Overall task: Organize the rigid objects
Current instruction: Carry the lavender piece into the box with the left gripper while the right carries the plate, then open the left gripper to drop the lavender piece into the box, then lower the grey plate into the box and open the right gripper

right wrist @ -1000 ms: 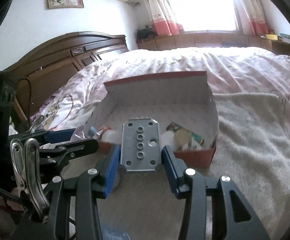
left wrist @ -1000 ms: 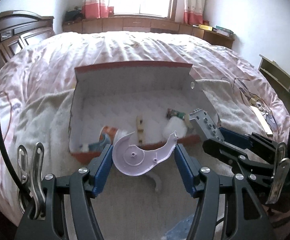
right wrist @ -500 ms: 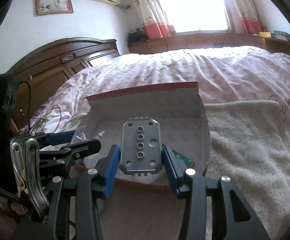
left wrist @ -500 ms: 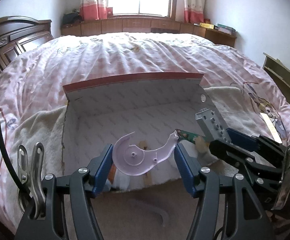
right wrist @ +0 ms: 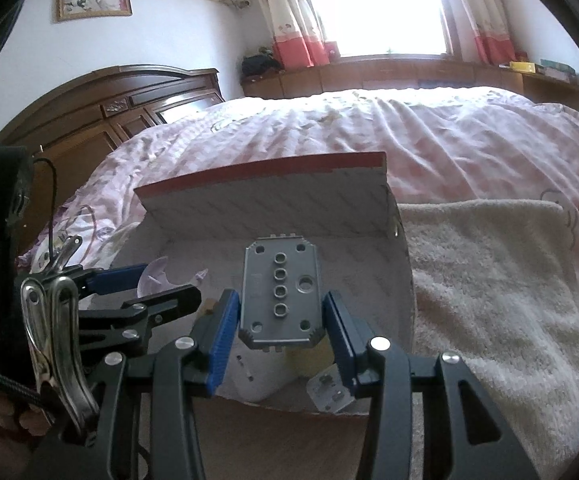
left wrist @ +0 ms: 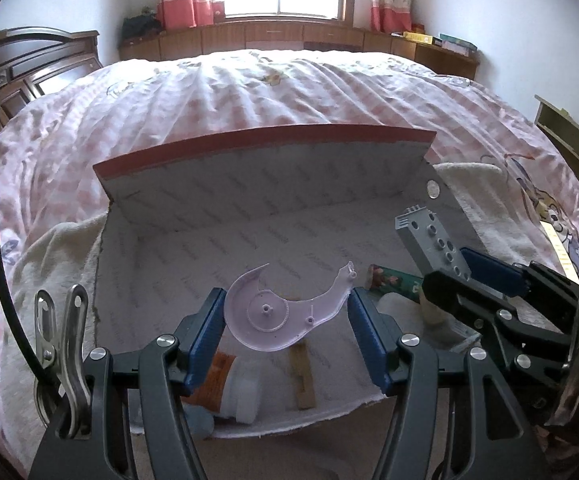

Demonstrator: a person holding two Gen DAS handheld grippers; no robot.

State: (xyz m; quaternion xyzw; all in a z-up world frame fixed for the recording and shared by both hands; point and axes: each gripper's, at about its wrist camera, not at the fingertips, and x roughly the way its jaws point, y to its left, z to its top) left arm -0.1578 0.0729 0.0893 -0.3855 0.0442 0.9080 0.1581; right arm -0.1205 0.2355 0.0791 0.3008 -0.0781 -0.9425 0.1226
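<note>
Rigid bits are mid-delivery: my left tool (left wrist: 287, 314) is clamped on the lilac plastic piece (left wrist: 285, 314), a flat, sickle-shaped shell with a round hub, and my right tool (right wrist: 279, 316) is clamped on the grey perforated block (right wrist: 279, 296), both poised above the open cardboard box (left wrist: 265, 176) on the bed (left wrist: 249, 88). I'd call this the drop-off step. Next I reckon each tool needs to dip toward bare box floor and part its fingers, steering clear of the orange-labelled bottle (left wrist: 225, 380), the wooden strip (left wrist: 303, 376) and the green packet (left wrist: 395, 282) already lying inside.
</note>
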